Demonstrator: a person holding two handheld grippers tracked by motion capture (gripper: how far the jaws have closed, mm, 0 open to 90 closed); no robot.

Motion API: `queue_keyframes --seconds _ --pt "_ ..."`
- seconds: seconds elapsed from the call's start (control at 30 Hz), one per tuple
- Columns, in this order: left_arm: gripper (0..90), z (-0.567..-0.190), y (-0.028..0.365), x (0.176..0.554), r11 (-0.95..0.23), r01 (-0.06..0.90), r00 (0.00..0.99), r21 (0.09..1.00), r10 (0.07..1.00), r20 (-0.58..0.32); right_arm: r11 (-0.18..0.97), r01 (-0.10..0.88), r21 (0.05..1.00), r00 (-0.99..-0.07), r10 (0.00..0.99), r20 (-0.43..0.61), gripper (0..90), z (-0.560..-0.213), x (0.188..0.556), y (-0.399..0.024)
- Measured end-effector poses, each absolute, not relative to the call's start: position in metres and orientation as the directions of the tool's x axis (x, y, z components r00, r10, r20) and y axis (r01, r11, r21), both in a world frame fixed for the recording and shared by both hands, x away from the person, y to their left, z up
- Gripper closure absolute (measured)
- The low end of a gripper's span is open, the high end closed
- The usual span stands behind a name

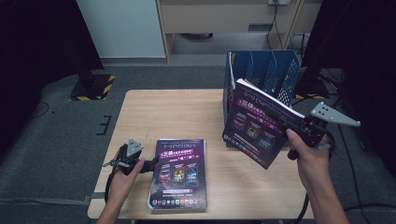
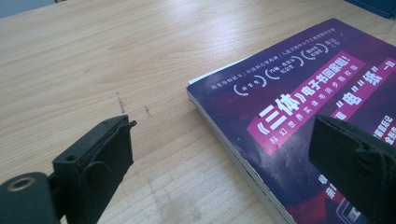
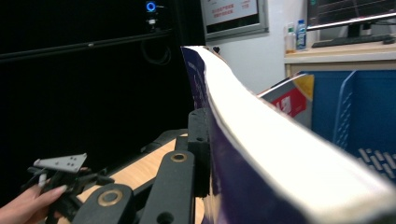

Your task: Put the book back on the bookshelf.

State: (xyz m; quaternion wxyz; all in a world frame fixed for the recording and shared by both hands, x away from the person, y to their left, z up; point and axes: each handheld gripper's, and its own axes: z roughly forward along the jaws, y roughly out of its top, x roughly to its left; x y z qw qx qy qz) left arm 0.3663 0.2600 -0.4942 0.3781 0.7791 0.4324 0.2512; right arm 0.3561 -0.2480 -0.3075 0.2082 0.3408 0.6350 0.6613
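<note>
Two purple books: right hand-held gripper (image 1: pixel 280 122) clamps raised book (image 1: pixel 254 123); left hand-held gripper (image 1: pixel 154 164) gapes, empty, beside flat book (image 1: pixel 180 175).

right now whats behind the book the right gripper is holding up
Behind the raised book, clamped in the right gripper, stands the blue file rack at the table's far edge. The rack's lower front and base are covered by the book, so what is in its slots cannot be seen.

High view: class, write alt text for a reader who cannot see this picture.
The right tongs hold a purple book tilted in the air before a blue file rack at the table's far right. A second purple book lies flat near the front edge, with the left tongs resting beside its left side.
</note>
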Motion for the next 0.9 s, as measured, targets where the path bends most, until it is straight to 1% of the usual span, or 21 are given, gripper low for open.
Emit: queue_keyframes --seconds 0.37,0.9 --pt "5.6 -0.494 0.260 0.366 -0.336 0.482 0.498 0.809 0.865 0.063 -0.093 0.174 0.980 -0.618 0.764 0.182 82.2 -0.285 0.365 -0.249" --pt "5.6 -0.494 0.260 0.366 -0.344 0.478 0.502 0.808 0.862 0.070 -0.041 0.173 0.984 -0.524 0.842 0.127 82.2 -0.261 0.375 -0.248"
